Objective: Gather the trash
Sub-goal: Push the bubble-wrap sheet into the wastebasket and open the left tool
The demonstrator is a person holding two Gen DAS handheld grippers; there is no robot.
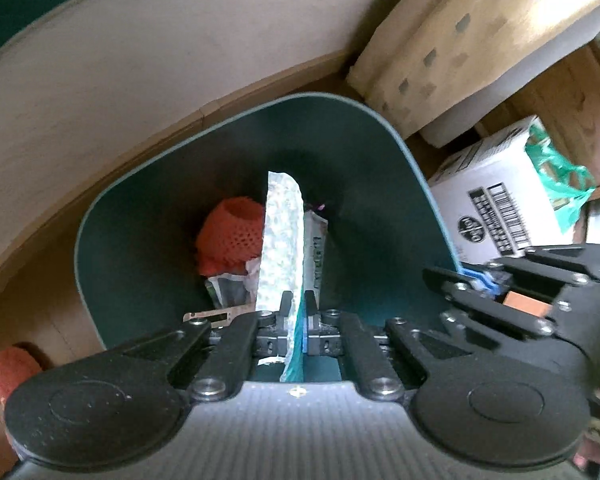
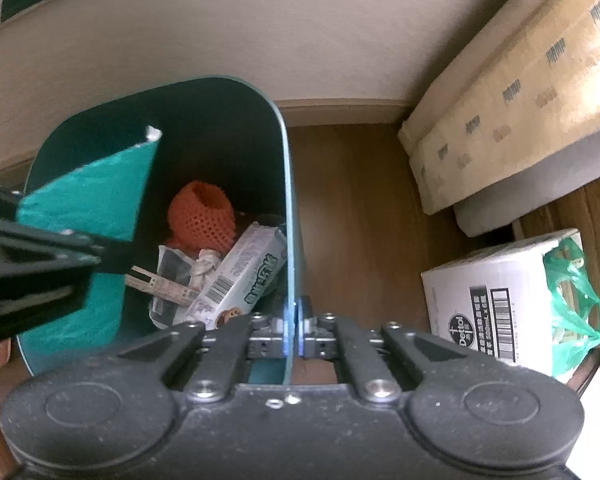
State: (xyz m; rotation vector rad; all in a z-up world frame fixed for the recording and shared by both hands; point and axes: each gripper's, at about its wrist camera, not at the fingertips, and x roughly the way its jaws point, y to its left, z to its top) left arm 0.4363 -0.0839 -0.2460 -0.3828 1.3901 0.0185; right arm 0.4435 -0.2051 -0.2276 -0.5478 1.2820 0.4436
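Left wrist view: the left gripper (image 1: 297, 312) is clamped on a teal foil wrapper (image 1: 282, 240) over the bin (image 1: 140, 200), whose rim the right gripper (image 2: 294, 320) seemingly pinches; next, release the wrapper inside.

orange foam net (image 1: 14, 368) cut off, bin (image 1: 140, 208) floor hidden

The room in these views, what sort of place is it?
Probably a home, in a corner used for storage: wooden floor, a trash bin by the wall, cardboard boxes beside it.
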